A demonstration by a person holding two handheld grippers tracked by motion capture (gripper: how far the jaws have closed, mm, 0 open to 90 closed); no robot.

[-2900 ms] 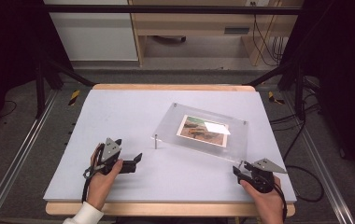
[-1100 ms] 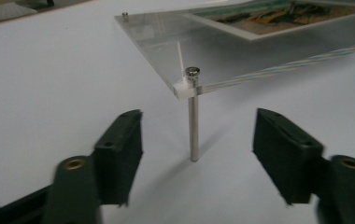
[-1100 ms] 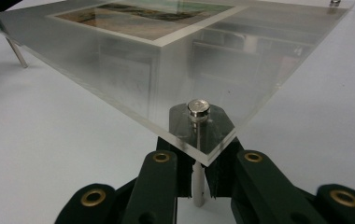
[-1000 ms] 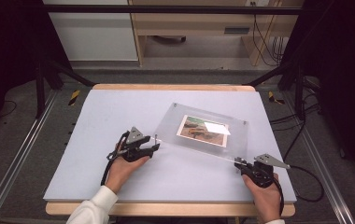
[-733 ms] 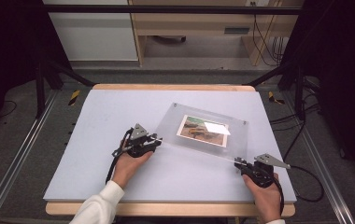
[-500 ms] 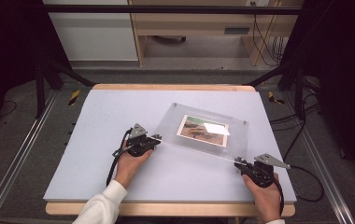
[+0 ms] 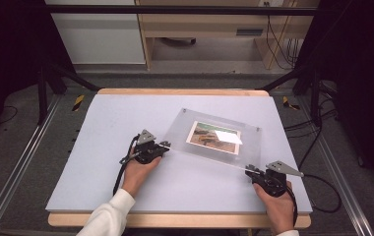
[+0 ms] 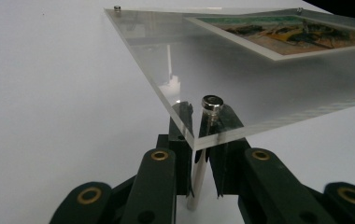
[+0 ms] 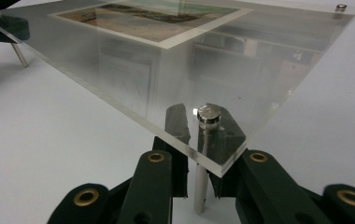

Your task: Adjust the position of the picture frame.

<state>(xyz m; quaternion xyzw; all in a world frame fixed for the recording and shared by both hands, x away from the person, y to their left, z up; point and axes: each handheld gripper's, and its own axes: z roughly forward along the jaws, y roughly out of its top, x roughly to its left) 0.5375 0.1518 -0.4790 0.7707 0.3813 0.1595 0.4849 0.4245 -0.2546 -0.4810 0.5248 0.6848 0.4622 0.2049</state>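
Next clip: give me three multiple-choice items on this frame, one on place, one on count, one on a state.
1. Where does the left gripper meet the clear acrylic frame?
A. near-left corner
B. far edge
C. centre

2. How many pictures sit inside the frame?
A. one
B. two
C. three

3. What are the right gripper jaws doing?
A. gaping over bare table
B. closed on a metal post
C. holding a cable

Key:
1 A, the high view shows it at that corner.
2 A, a single print.
3 B, the jaws flank the corner post.
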